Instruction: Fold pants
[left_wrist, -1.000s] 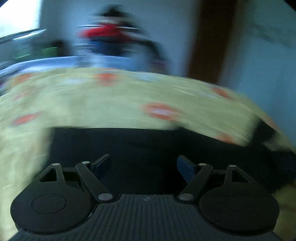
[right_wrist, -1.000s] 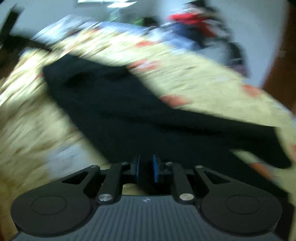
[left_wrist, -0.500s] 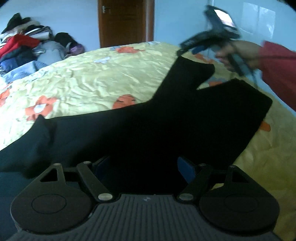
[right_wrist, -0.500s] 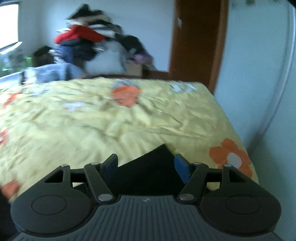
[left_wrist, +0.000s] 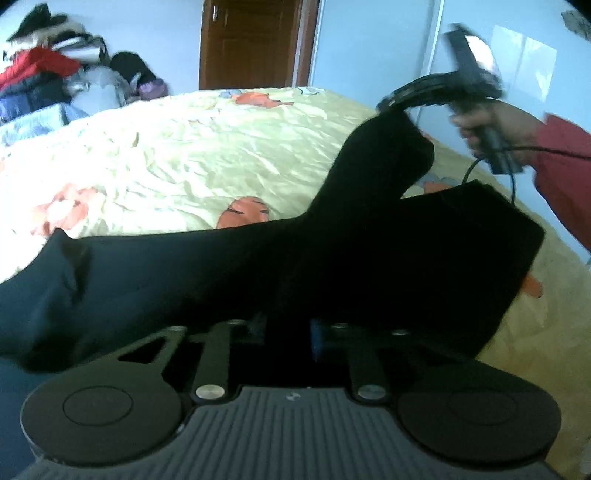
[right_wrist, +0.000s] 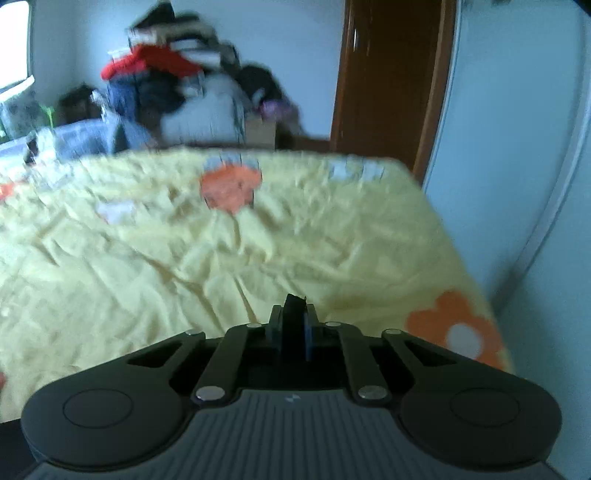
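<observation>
Black pants (left_wrist: 369, 240) lie spread on a yellow flowered bedsheet (left_wrist: 221, 147). In the left wrist view my left gripper (left_wrist: 288, 332) has its jaws closing, with a fold of the black cloth pinched between the blue pads. Far right, the right gripper (left_wrist: 397, 105), held by a hand (left_wrist: 491, 125) in a red sleeve, lifts one leg end off the bed. In the right wrist view the right gripper (right_wrist: 293, 326) has its jaws closing on a thin edge of black cloth (right_wrist: 293, 304) that sticks up between the pads.
A pile of clothes (left_wrist: 44, 74) sits beyond the bed's far side, near a brown door (left_wrist: 255, 40). A pale wall panel (right_wrist: 517, 147) runs close along the bed's right edge (right_wrist: 461, 258). A cable (left_wrist: 509, 177) hangs from the right gripper.
Both grippers' jaws came together on the black cloth; half a second ago they stood wide. The right gripper has raised the leg end slightly.
</observation>
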